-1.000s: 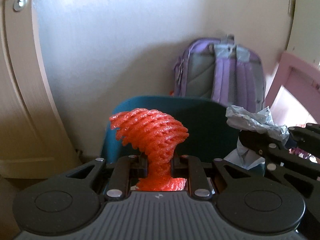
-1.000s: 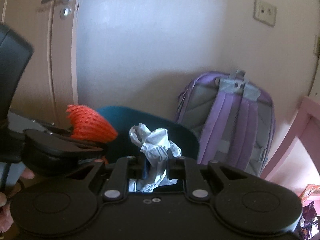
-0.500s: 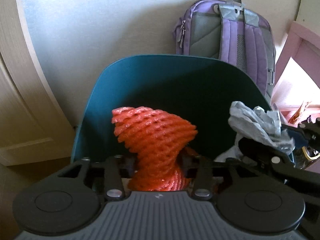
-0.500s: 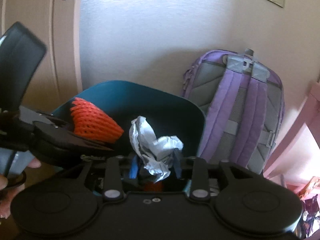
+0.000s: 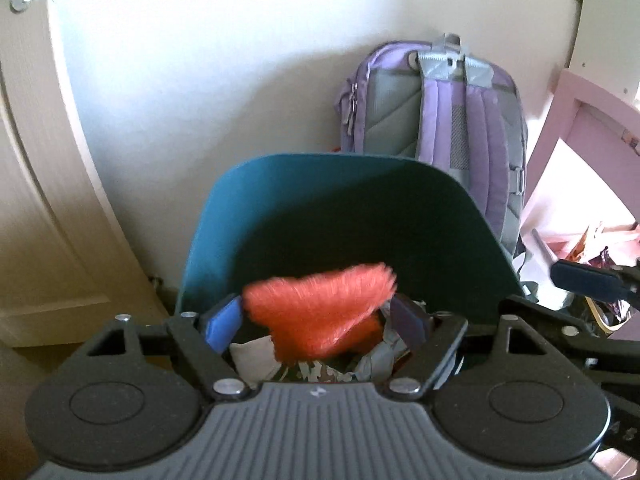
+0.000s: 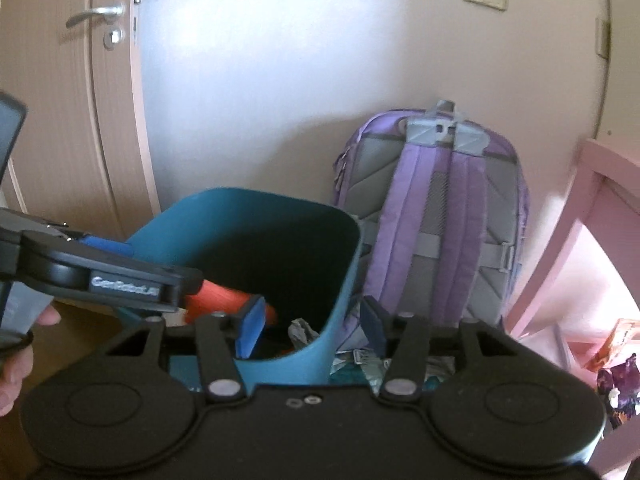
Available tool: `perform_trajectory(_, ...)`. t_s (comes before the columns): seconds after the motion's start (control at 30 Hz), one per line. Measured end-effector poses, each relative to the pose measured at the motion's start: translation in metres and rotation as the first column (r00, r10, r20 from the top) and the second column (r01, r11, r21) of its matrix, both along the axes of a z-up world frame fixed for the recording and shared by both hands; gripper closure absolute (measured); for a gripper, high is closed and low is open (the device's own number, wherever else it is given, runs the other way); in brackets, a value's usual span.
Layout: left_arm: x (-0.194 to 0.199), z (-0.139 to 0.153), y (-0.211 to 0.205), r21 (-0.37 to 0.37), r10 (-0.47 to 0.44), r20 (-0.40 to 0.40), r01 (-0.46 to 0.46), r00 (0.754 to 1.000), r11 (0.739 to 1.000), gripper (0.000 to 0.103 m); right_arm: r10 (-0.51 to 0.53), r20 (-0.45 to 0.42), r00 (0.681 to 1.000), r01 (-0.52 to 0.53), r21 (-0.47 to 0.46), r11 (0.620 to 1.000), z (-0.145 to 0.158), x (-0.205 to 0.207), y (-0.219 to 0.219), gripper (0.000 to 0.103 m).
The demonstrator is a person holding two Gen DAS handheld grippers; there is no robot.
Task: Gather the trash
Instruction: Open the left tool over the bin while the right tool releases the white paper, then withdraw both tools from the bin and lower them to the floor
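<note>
Orange net (image 5: 320, 320) btwn left fingers (image 5: 222, 322) — opening, released; right fingers (image 6: 250, 330) opening, empty.

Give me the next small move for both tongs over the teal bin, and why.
Probably lift both clear and go for more trash. The left tongs are opening, and the blurred orange foam net sits between their pads over the teal bin, seemingly dropping. The right tongs are opening with nothing held; crumpled grey paper already lies inside.
</note>
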State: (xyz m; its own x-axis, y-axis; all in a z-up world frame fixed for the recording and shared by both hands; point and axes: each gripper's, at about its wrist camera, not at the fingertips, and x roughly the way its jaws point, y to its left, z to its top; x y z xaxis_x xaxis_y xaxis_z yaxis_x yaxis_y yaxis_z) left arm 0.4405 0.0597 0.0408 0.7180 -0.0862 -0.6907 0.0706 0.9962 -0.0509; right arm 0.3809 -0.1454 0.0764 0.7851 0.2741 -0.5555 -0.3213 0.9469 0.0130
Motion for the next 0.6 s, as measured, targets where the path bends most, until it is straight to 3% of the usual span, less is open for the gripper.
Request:
perform_trajectory(0.27, -0.051, 0.027, -0.003, 0.016, -0.045, 0.056, 0.044, 0.997, 0.999, 0.022, 0.002, 0.005, 1.0, -0.002, 0.057, 0.998, 0.017, -0.046, -0.029, 0.047)
perform_trajectory(0.6, -0.118, 0.04, 0.0, -0.006, -0.078, 0.076, 0.078, 0.994, 0.997, 0.022, 0.033, -0.024, 0.999, -0.031, 0.083, 0.996, 0.009, -0.102, -0.044, 0.047)
